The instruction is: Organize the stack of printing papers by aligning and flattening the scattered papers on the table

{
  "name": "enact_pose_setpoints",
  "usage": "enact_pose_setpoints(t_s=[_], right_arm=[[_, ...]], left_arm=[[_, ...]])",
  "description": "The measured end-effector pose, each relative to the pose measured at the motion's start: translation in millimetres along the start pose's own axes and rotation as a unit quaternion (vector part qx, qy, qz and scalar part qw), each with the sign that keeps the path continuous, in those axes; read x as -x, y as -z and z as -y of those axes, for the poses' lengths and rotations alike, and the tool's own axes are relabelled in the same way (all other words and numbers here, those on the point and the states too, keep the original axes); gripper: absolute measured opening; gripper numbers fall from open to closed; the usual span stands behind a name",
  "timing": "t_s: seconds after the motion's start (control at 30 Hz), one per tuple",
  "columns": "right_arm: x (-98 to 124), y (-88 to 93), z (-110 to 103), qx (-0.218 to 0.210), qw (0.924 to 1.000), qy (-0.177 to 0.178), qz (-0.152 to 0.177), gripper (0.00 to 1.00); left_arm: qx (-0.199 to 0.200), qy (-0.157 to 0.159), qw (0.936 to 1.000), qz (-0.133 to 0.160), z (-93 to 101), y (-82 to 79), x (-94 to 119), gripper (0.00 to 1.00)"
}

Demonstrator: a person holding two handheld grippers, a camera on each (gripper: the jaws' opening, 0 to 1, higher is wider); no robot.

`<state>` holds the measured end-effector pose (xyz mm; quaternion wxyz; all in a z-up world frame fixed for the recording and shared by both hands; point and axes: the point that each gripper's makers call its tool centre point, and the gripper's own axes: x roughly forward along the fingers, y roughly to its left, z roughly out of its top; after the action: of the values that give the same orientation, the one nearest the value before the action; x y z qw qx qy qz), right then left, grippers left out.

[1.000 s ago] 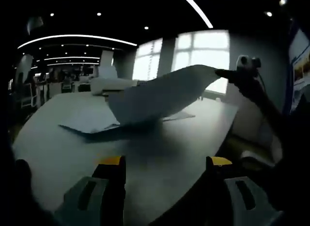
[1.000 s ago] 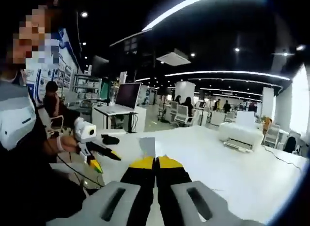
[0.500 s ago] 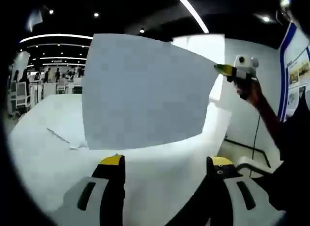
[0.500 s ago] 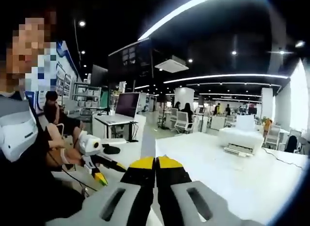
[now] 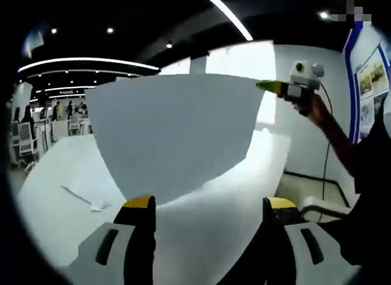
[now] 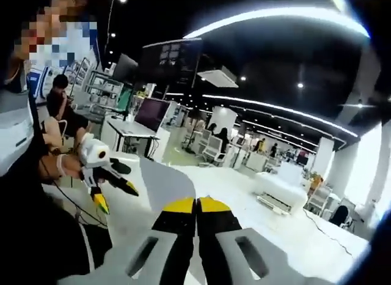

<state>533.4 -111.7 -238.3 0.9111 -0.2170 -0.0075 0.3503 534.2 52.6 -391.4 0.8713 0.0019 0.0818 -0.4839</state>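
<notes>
Right gripper (image 6: 197,202) is pinching sheet (image 5: 174,129) by its corner, hanging curved above table (image 5: 55,169); left gripper (image 5: 209,202) is gaping, holding nothing.

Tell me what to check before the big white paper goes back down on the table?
1. Right gripper shut on the large white sheet of paper: ok, its jaws are closed on a corner.
2. Sheet lifted off the white table: ok.
3. Left gripper open and free to help: ok, nothing sits between its jaws.
4. Other loose white papers lying flat on the table: ok.
5. Their edges lined up: cannot tell.
6. Held sheet flat: not ok, it curves as it hangs.
</notes>
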Motion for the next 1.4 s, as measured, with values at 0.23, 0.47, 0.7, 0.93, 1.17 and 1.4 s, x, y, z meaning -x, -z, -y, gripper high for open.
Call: enact_pose_setpoints(t_s=[0.23,0.47,0.7,0.93,1.17,1.4], right_arm=[[13.3,-31.2,17.1,0.059,0.9980,-0.020,-0.004,0.00],[19.1,-37.8,36.1,0.074,0.9969,-0.023,-0.017,0.00],[20.9,-49.2,39.0,0.089,0.9934,-0.067,-0.026,0.00],[17.1,-56.8,46.4,0.117,0.9859,-0.105,-0.056,0.00],[3.9,-57.3,28.5,0.133,0.9758,-0.152,-0.084,0.00],[-13.8,-57.1,31.5,0.140,0.9685,-0.180,-0.099,0.00]], left_arm=[[-0.015,-0.008,0.9998,0.006,-11.9,-10.1,1.1,0.75],[-0.035,-0.007,0.9993,0.004,-21.4,-18.3,-7.1,0.74],[-0.055,0.020,0.9983,0.001,-23.5,-35.4,-19.8,0.74],[-0.062,0.054,0.9965,0.014,-19.3,-63.9,-27.3,0.74],[-0.082,0.056,0.9949,0.016,-27.3,-80.1,-37.9,0.74],[-0.089,0.074,0.9932,0.012,-26.0,-88.9,-48.8,0.74]])
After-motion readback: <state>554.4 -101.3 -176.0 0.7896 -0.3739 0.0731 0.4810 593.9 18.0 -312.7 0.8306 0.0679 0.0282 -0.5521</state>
